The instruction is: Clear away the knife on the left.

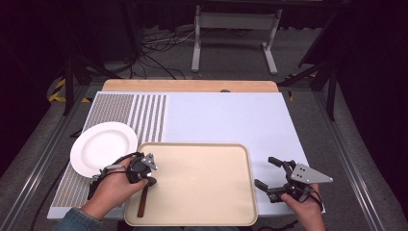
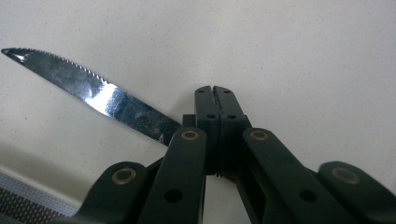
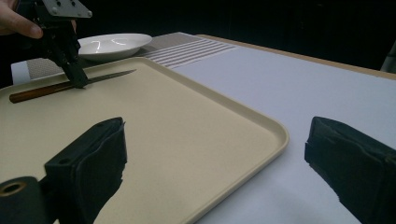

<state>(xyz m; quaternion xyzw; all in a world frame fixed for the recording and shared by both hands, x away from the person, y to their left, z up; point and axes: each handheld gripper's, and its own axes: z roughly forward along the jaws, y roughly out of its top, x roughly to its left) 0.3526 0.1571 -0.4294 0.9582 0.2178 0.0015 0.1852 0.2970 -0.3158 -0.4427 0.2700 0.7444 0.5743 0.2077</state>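
A knife with a brown handle (image 1: 141, 204) and a serrated steel blade (image 2: 93, 91) lies on the left part of the beige tray (image 1: 202, 192). My left gripper (image 1: 146, 175) points down at it. Its jaws meet with no gap, and the knife (image 3: 56, 86) runs under them where blade meets handle. In the right gripper view, the left gripper (image 3: 77, 80) touches the knife from above. My right gripper (image 1: 268, 174) rests open on the white table to the right of the tray, with nothing between its fingers (image 3: 93, 163).
A white plate (image 1: 103, 147) sits on the striped mat (image 1: 144, 115) left of the tray, close behind the left hand. The white table top (image 1: 226, 118) stretches behind the tray. Beyond the table's wooden far edge stand cables and a white frame on the floor.
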